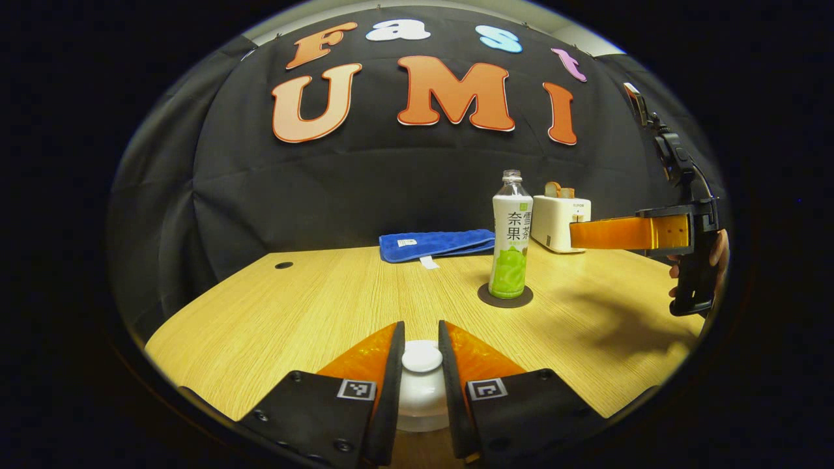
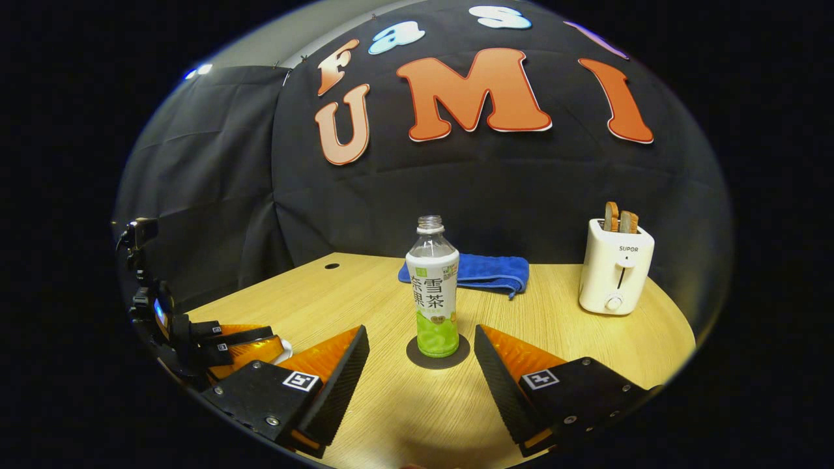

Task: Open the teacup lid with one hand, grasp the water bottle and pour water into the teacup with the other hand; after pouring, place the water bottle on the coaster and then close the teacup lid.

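Left gripper view, from left to right: the left hand-held gripper [image 1: 421, 365] has both fingers pressed against the white knob of the teacup lid [image 1: 421, 357], which sits on the teacup [image 1: 422, 407] at the near edge of the wooden worktop [image 1: 293, 306]. Farther back lies a folded blue towel [image 1: 436, 243]. Next, the uncapped water bottle [image 1: 510, 238] stands upright on the dark round coaster [image 1: 505, 298]. Behind it is a white toaster [image 1: 559, 221] with bread in its slots. At the far right, a hand [image 1: 717, 251] holds the right hand-held gripper [image 1: 573, 234] above the worktop, near the bottle but apart from it. In the right gripper view its fingers are spread wide with the bottle between and beyond them, untouched.
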`<state>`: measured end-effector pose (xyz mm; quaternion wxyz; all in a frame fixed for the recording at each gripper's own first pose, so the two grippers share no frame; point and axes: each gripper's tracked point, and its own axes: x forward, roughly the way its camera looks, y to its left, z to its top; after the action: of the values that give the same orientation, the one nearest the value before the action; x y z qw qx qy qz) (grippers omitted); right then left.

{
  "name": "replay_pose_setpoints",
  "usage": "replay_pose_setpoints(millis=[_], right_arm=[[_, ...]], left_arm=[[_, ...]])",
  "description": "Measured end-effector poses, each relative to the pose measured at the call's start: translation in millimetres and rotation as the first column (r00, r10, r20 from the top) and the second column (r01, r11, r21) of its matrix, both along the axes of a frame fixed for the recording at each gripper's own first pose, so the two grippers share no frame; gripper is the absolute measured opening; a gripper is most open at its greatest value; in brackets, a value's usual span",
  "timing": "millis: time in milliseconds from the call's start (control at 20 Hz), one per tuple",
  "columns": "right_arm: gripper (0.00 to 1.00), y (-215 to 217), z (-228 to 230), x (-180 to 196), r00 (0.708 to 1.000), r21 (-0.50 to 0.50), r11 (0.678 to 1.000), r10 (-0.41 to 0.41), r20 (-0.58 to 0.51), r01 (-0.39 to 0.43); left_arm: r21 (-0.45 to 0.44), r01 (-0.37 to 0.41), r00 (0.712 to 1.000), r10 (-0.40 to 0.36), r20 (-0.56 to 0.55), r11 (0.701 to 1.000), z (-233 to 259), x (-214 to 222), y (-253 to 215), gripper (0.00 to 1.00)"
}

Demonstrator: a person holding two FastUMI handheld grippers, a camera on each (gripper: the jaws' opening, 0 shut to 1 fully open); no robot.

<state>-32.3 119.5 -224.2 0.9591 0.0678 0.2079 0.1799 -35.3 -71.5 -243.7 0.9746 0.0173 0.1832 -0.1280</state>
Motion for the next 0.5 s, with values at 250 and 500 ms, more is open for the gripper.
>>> replay_pose_setpoints(millis=[250,500], right_arm=[[0.97,-1.7,7.7,-8.0,1.000,0.005,1.000,-0.014,0.016,0.014],[0.97,-6.1,27.8,-18.0,0.995,-0.034,0.998,-0.056,0.088,0.059]], left_arm=[[0.027,-0.043,0.995,0.040,0.092,0.999,31.9,4.7,14.1,0.67],[-0.043,-0.119,0.979,0.125,0.162,0.992,74.2,15.1,44.8,0.89]])
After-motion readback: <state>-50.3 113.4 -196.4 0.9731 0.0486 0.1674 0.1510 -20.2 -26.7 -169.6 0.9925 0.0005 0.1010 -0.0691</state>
